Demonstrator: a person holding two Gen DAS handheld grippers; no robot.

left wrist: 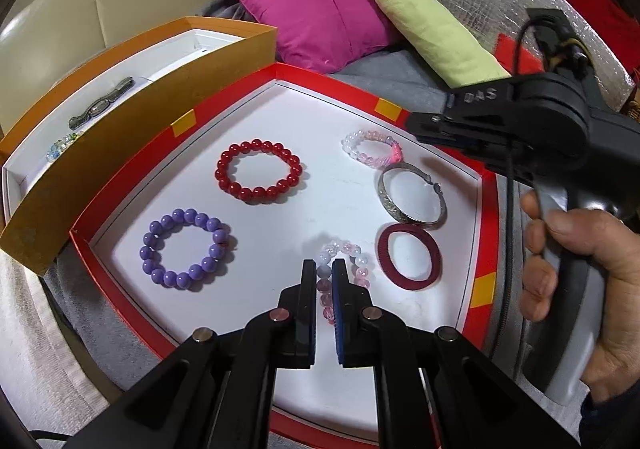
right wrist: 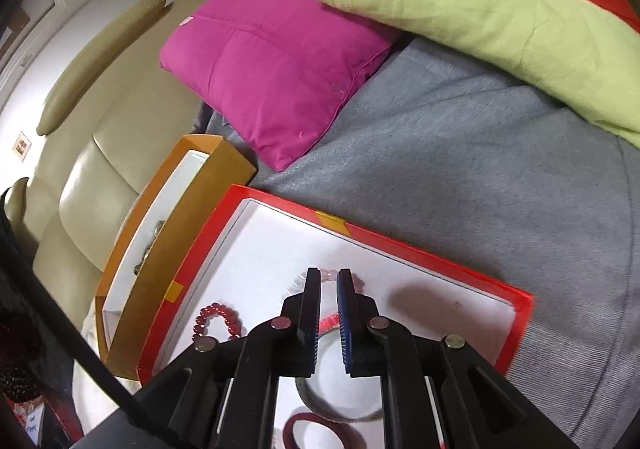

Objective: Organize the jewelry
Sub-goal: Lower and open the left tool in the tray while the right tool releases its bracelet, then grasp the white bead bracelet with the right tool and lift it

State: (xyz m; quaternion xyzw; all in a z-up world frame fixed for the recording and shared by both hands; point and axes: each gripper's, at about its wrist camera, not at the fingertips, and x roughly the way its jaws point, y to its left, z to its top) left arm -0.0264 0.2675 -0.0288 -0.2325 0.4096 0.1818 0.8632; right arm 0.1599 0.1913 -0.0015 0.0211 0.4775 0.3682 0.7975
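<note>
Left gripper (left wrist: pixel 323 269) fingers pinched on pale pink bead bracelet (left wrist: pixel 344 269): light, slippery, best gripped across beads; right gripper (right wrist: pixel 329 281) fingers narrow, empty.

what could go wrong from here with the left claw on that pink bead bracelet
1. The left claw pinches just one bead of the pink bead bracelet, so it may slip free when lifted.
2. The maroon hair band lies beside that bracelet and might get dragged along.
3. The right claw hangs over the silver bangle and pale pink bracelet, near enough to bump them.

Glossy red beads (left wrist: pixel 258 171), engraved shiny metal bangle (left wrist: pixel 412 196), matt cardboard tray (left wrist: pixel 489 209).
</note>
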